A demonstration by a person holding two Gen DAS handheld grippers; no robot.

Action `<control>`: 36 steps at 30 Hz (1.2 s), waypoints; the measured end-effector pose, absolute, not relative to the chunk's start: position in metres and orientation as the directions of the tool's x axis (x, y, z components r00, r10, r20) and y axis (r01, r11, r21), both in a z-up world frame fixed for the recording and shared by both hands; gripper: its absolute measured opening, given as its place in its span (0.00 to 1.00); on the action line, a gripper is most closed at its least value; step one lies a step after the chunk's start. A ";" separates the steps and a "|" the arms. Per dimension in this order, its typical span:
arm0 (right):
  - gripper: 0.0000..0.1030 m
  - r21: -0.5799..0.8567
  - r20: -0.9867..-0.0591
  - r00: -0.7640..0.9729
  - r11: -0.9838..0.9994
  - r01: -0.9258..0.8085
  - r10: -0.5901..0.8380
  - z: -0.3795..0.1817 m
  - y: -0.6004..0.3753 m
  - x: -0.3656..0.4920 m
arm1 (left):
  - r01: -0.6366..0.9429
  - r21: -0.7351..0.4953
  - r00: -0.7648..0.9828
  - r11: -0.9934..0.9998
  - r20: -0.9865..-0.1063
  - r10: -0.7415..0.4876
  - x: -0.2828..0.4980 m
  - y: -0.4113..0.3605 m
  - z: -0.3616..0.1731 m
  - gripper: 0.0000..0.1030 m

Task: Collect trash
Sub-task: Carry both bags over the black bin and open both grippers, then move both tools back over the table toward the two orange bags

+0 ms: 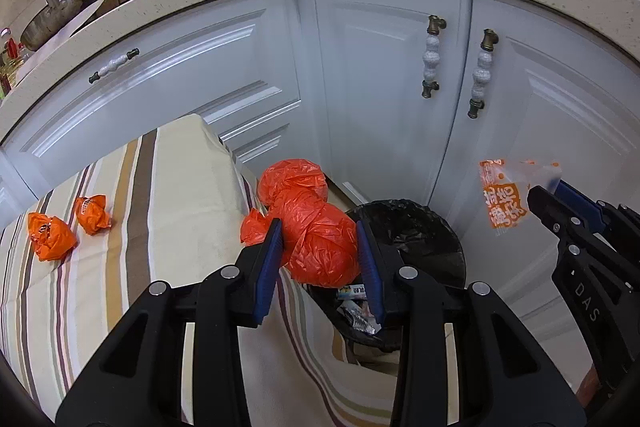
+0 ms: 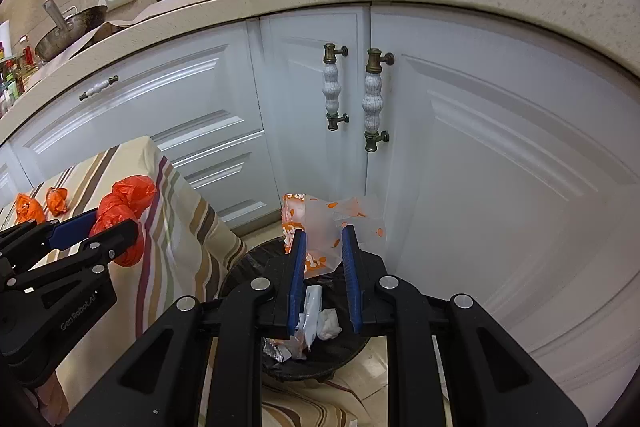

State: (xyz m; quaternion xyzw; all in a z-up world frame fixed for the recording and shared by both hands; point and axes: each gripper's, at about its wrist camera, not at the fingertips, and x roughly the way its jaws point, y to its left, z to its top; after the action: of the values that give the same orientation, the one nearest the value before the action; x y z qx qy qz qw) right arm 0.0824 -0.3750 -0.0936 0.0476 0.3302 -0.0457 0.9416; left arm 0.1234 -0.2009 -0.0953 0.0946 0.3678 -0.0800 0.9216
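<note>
Left gripper fingers clamped on red bag, held at tabletop edge beside bin. Right gripper pinches printed wrapper above bin. Advice: centre over opening before release.

orange bag, black bin, striped tablecloth

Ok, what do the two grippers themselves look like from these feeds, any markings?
Both are matte black plastic clamp frames with triangular cut-outs and round silver bolt heads. The jaws carry flat blue ribbed pads. The left gripper shows "GenRobot.AI" in pale lettering on its side in the right wrist view; the right gripper reads "DAS" in the left wrist view. No cables or sleeves are visible.
</note>
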 end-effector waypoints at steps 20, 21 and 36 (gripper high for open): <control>0.33 0.073 -0.643 0.765 0.992 0.106 -0.035 -0.122 -0.381 0.132 | 0.196 0.098 0.697 0.976 -0.714 -0.068 0.179 -0.217 -0.119 0.51; 0.35 0.073 -0.642 0.766 0.991 0.109 -0.037 -0.122 -0.382 0.132 | 0.192 0.094 0.695 0.977 -0.716 -0.068 0.180 -0.215 -0.119 0.52; 0.44 0.064 -0.632 0.772 0.989 0.135 -0.065 -0.105 -0.376 0.119 | 0.192 0.069 0.707 0.979 -0.701 -0.089 0.170 -0.200 -0.102 0.58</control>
State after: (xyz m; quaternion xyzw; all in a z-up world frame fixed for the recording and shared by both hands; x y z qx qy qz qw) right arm 0.1187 -0.3762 -0.1054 0.0529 0.3334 -0.0531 0.9398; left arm 0.1703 -0.1996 -0.1018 0.0685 0.3749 -0.0761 0.9214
